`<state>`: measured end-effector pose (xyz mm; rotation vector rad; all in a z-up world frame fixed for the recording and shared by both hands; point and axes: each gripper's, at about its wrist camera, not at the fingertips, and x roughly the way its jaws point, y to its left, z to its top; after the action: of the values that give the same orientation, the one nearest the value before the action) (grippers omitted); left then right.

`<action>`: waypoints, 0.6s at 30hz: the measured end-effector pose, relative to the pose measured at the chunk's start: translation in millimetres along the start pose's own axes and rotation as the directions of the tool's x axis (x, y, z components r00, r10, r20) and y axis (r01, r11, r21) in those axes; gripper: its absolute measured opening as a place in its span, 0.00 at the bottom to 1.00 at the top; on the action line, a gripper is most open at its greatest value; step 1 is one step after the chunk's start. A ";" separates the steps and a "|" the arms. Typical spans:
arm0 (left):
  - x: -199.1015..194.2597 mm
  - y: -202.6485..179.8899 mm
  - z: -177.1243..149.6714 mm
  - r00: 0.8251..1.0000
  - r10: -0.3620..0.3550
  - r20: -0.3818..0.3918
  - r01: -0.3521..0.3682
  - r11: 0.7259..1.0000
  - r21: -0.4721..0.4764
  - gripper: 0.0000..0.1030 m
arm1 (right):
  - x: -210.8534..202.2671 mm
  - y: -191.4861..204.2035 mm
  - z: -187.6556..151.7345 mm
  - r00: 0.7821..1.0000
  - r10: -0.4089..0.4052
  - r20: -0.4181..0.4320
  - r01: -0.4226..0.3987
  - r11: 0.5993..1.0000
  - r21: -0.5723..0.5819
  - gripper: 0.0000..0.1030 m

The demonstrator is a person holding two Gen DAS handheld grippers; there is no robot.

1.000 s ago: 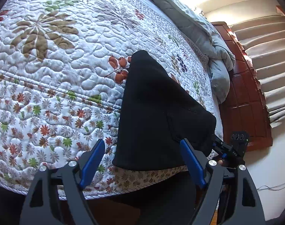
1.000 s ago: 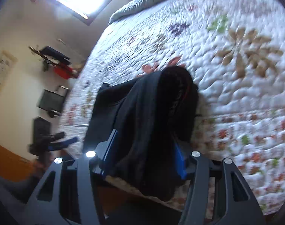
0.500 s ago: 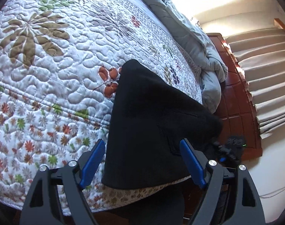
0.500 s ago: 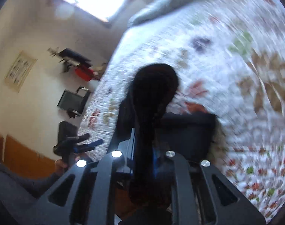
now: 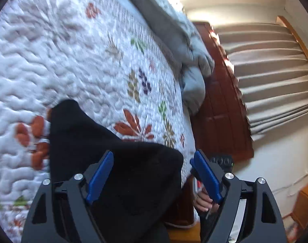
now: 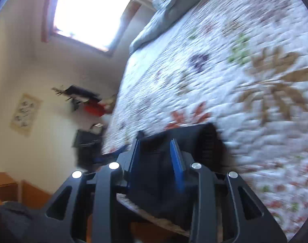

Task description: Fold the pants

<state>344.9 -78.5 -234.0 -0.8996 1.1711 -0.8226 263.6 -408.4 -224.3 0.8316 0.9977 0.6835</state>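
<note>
The black pants (image 5: 105, 151) lie folded on the flowered quilt (image 5: 73, 60) near the bed's front edge. My left gripper (image 5: 152, 155) hovers open over their right end, one blue pad above the cloth and the other past its edge. In the right wrist view the pants (image 6: 196, 139) sit low on the quilt (image 6: 214, 70). My right gripper (image 6: 155, 147) has its jaws opening, with dark cloth lying slack between the pads. A hand (image 5: 202, 200) shows below the left gripper's right finger.
A grey duvet (image 5: 174, 40) is bunched at the head of the bed beside a dark wooden headboard (image 5: 220, 111) and a beige curtain (image 5: 275, 70). A bright window (image 6: 89, 10) and a wooden cabinet (image 6: 4, 184) stand left of the bed.
The left gripper slid right along the pants to their right end, still open. The right gripper closed on a raised bunch of cloth, then parted; the cloth now lies lower on the bed.
</note>
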 end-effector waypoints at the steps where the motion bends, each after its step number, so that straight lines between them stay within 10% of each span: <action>1: 9.1 5.5 2.0 1.000 0.006 -0.026 -0.006 1.000 -0.001 0.77 | 18.2 -4.1 4.6 0.999 0.024 -0.036 -0.023 1.000 0.017 0.31; 5: 19.0 38.0 11.8 0.998 0.058 -0.003 -0.058 0.998 -0.030 0.60 | 50.3 -54.6 16.9 0.995 -0.035 -0.091 0.045 0.994 0.101 0.00; 9: 15.5 62.5 14.7 1.000 -0.003 0.010 0.004 0.994 -0.105 0.45 | 41.6 -93.7 2.1 0.997 0.051 -0.050 -0.039 0.976 0.215 0.00; 12: 8.0 55.2 11.3 1.000 0.001 0.015 0.001 0.993 -0.115 0.51 | 28.0 -73.6 -0.2 0.998 0.051 -0.044 -0.042 0.982 0.182 0.05; 15: -18.1 27.9 -1.3 0.997 -0.002 0.072 0.006 0.998 -0.061 0.78 | 3.2 -39.5 -7.9 0.997 0.081 -0.019 -0.078 0.991 0.110 0.25; 18: -33.8 -1.9 -30.6 0.997 -0.017 0.069 0.015 1.000 0.027 0.79 | 1.8 -9.9 -31.4 0.991 0.096 -0.098 -0.092 0.995 0.037 0.26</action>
<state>308.2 -53.6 -223.3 -0.9095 1.0918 -0.8118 236.8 -403.3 -242.9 0.8837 1.0666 0.7978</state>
